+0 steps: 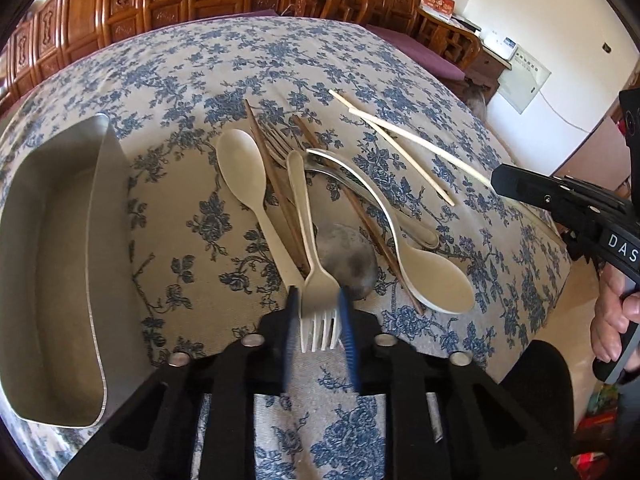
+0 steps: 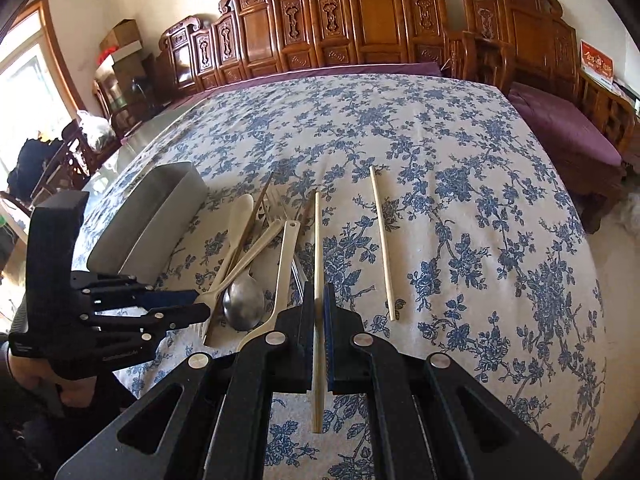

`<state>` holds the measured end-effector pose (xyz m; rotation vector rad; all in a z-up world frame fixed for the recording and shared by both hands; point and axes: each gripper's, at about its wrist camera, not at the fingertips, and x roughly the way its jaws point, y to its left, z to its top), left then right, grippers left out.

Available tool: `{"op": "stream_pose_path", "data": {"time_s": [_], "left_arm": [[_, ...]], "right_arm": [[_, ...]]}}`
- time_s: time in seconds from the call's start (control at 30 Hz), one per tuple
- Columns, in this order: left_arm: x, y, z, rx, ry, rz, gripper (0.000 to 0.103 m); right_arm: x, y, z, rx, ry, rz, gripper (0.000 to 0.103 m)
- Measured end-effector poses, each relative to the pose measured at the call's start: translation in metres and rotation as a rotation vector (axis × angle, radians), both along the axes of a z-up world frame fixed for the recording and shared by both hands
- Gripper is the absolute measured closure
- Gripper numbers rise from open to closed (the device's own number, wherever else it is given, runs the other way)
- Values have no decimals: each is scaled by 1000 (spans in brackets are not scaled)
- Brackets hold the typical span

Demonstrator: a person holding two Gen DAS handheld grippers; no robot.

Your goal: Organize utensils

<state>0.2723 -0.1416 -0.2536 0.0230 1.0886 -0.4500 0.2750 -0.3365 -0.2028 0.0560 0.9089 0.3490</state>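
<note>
A table (image 2: 460,184) draped in a blue-flowered cloth fills both views, with carved wooden furniture (image 2: 360,36) ranged behind it. Toward the left side of the table a long metal tray (image 1: 60,264) is set, its inside bare as far as can be seen. Just beside the tray a heap of utensils is spread: a cream spoon (image 1: 244,176) lying bowl away from the left camera, a second cream spoon (image 1: 436,280) with its bowl nearer, a metal spoon (image 2: 244,304) partly covered, a metal fork (image 1: 276,140) and dark brown chopsticks (image 1: 272,176) crossing under the rest.

The left tool (image 1: 320,324) is seen narrowed around the tined head of a cream fork (image 1: 316,280) — the blue pads stand against both sides of the tines, while the handle runs away across the heap. The right tool (image 2: 319,336) is clamped on one pale chopstick (image 2: 317,248), which is held roughly along the fingers and points out over the cloth. A second pale chopstick (image 2: 382,240) lies alone on the table, apart from the heap and to the right of the held one. A hand (image 1: 616,320) is seen on the right tool's grip.
</note>
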Motion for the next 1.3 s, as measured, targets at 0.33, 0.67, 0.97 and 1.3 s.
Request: {"op": "stream_pose_path", "data": {"time_s": [0.33, 0.67, 0.97, 1.3], "left_arm": [[-4, -3, 16, -34, -26, -11, 101], [-14, -7, 26, 8, -89, -36, 102], [-21, 8, 59, 0, -148, -28, 102], [-19, 63, 87, 22, -204, 34, 102]], "right_arm": [[-1, 3, 5, 6, -5, 4, 98], [-2, 5, 7, 4, -7, 6, 98], [-6, 9, 16, 16, -35, 14, 98], [-15, 44, 32, 13, -74, 72, 98]]}}
